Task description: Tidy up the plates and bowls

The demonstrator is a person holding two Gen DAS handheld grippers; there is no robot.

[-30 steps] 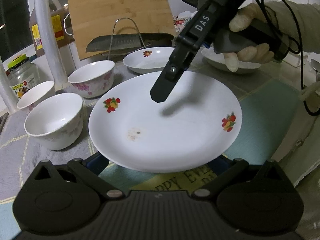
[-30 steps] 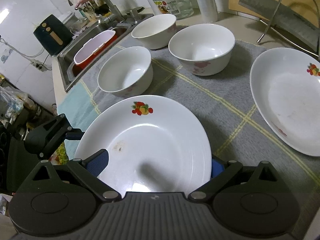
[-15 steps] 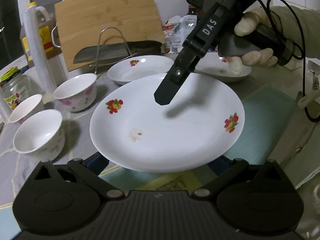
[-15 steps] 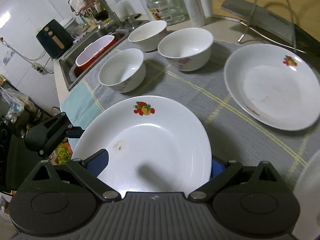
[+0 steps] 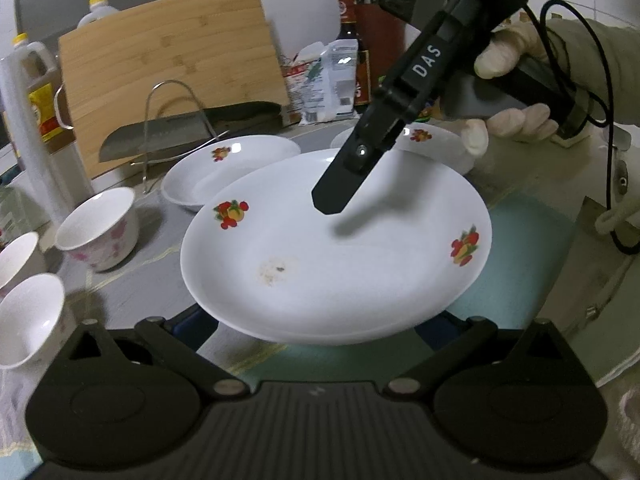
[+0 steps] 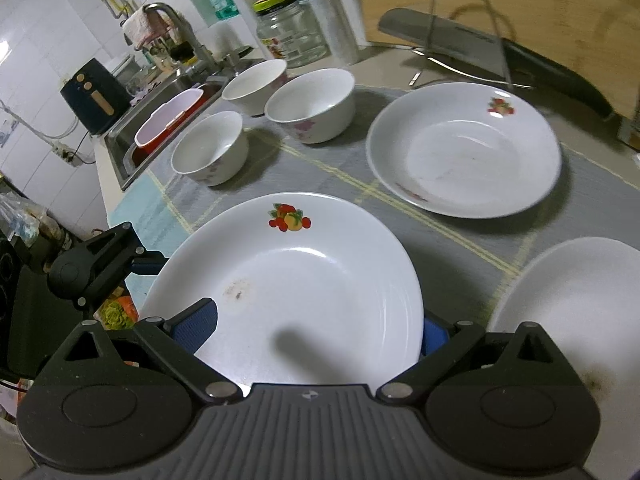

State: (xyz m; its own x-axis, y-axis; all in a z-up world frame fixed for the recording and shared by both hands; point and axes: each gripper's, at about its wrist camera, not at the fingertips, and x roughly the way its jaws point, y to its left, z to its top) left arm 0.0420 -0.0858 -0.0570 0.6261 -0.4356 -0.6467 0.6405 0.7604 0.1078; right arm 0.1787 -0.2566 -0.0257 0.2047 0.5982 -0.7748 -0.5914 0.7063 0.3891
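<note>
- In the left wrist view, the fruit-print plate (image 5: 336, 248) is seen raised off the counter, roughly level, with a small brown smear on its inner surface.
- The left gripper (image 5: 318, 322) is spread wide; both its blue pads are tucked under the plate's near rim.
- The right gripper (image 5: 334, 200) is held by a gloved hand (image 5: 516, 120); one of its fingers is poised just above the plate's middle, with a shadow cast beneath it.
- A second plate (image 5: 228, 164) and a third plate (image 5: 432, 140) are seen beyond it, and three bowls (image 5: 100, 228) at the left.
- In the right wrist view, the right gripper (image 6: 316, 330) is also shown wide: the left pad is laid over the fruit-print plate (image 6: 304, 280), while the right pad is hidden behind its rim.
- The left gripper (image 6: 136, 266) is seen at the plate's left edge.
- The second plate (image 6: 464, 152), the third plate (image 6: 572, 300) and the bowls (image 6: 210, 148) are set on a grey cloth (image 6: 440, 236).
</note>
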